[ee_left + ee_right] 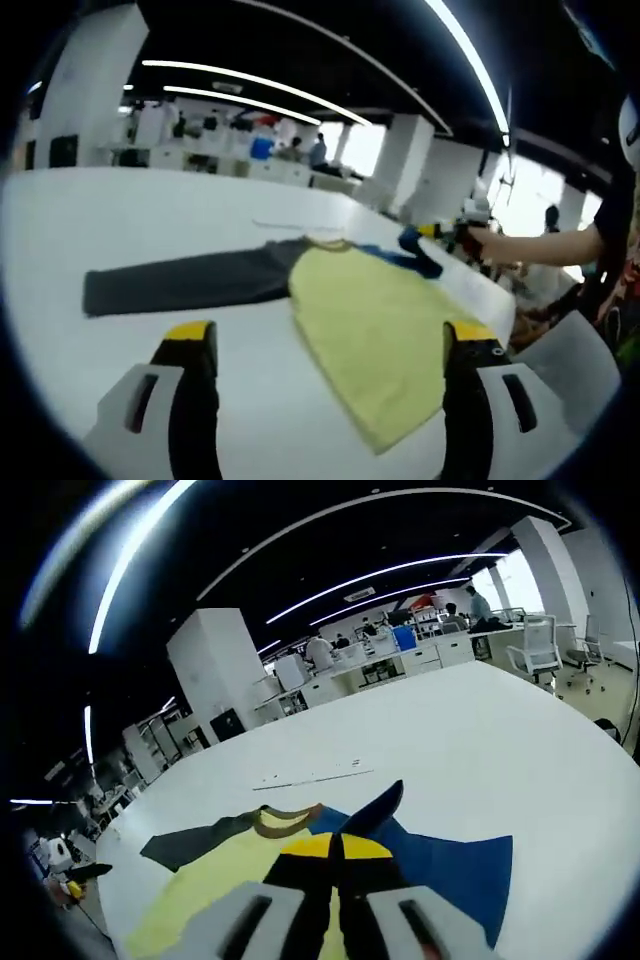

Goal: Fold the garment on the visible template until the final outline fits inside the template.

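A raglan shirt lies flat on the white table (150, 220). Its body is yellow-green (375, 320), with a dark grey sleeve (180, 283) stretched out to the left. In the left gripper view, the blue sleeve (412, 256) lies at the far side, where my right gripper (440, 237) pinches it, a hand behind it. My left gripper (330, 340) hovers open over the shirt's near edge, its jaws wide apart. In the right gripper view, my right gripper (335, 848) is shut on the blue sleeve (450, 870), and a fold of it stands up past the tips. Thin template lines (310, 777) mark the table beyond the collar (285, 820).
The table edge runs close along the shirt's right side in the left gripper view, with a white chair (570, 350) beyond it. Desks, pillars and people (318, 150) stand far behind. Bare table (480, 740) stretches out past the shirt.
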`<state>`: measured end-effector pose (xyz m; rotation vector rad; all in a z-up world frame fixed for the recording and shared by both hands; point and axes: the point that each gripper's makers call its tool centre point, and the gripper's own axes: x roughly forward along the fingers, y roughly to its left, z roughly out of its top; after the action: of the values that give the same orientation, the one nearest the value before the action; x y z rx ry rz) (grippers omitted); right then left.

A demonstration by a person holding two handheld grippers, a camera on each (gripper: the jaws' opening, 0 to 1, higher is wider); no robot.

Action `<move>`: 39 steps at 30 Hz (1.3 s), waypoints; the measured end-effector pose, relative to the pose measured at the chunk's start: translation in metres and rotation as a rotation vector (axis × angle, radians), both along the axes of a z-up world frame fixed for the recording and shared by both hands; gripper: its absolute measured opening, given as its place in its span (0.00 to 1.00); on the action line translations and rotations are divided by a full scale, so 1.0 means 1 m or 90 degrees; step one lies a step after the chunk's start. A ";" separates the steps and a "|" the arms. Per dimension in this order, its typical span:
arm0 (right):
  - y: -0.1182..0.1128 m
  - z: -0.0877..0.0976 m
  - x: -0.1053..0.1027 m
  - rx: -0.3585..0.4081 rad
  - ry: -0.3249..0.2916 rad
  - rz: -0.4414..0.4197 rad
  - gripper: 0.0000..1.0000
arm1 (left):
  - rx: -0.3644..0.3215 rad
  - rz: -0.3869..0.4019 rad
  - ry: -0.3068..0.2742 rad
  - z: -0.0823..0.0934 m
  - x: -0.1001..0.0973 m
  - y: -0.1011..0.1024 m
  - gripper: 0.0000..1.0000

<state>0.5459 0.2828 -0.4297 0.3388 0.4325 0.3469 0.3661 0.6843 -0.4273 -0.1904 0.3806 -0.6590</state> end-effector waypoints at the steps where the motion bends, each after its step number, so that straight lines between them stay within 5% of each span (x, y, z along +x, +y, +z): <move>1: 0.005 0.001 0.000 0.001 -0.001 0.004 0.00 | -0.001 0.000 -0.001 0.000 0.000 0.000 0.90; 23: 0.129 0.032 0.015 0.050 -0.043 0.117 0.00 | -0.002 -0.002 -0.005 0.002 -0.001 0.000 0.89; 39: 0.209 0.014 0.016 0.043 -0.017 0.196 0.00 | 0.002 -0.014 0.007 -0.003 -0.002 -0.003 0.88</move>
<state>0.5623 0.4923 -0.4156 0.3339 0.4485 0.6659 0.3645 0.6810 -0.4305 -0.1874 0.3948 -0.6794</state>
